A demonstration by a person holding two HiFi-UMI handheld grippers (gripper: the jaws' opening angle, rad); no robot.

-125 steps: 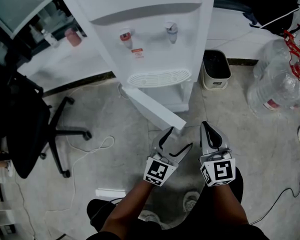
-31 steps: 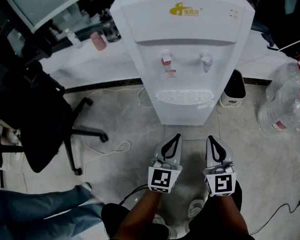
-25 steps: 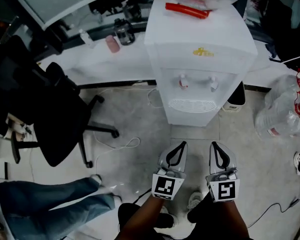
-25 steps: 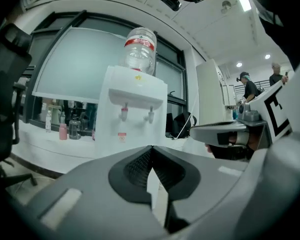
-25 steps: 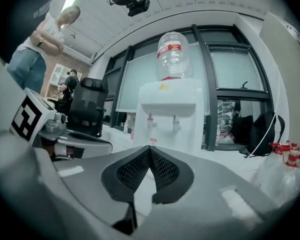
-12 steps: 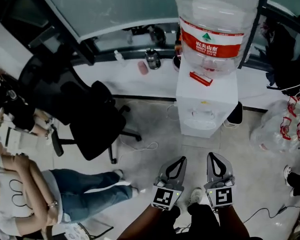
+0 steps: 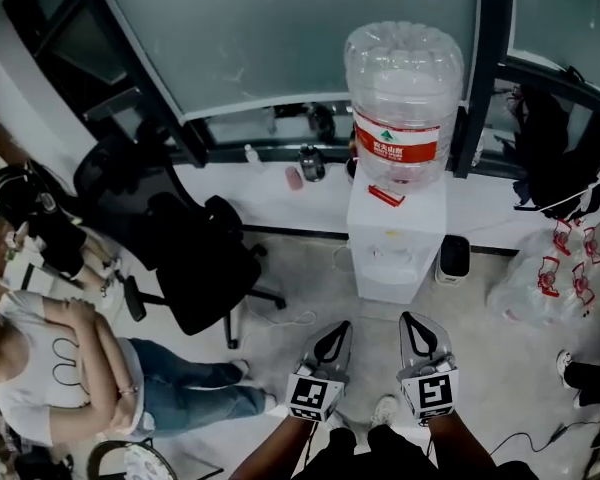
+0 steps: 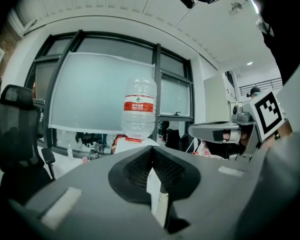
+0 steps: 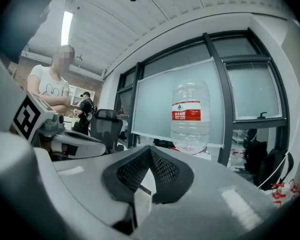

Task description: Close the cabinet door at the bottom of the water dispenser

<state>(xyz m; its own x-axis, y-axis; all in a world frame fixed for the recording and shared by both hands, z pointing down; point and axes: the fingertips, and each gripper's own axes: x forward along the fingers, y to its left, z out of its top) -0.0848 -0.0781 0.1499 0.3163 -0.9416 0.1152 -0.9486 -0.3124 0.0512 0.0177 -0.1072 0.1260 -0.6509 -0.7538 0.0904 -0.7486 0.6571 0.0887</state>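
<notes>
Both closed and empty: left gripper (image 7: 338, 330), right gripper (image 7: 412, 320).
Fingers pressed together, nothing between; water dispenser (image 7: 395, 248) stands well apart.

Both hand-held grippers (image 7: 340, 330) (image 7: 412, 320) grey, black-white marker cubes (image 7: 315, 396).

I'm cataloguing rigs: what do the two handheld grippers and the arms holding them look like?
The left gripper and right gripper both have light grey tapering shells lined with black mesh-textured pads. Each carries a white cube printed with black square markers at its rear. The forearms are bare; no sleeve or cable shows clearly.
</notes>
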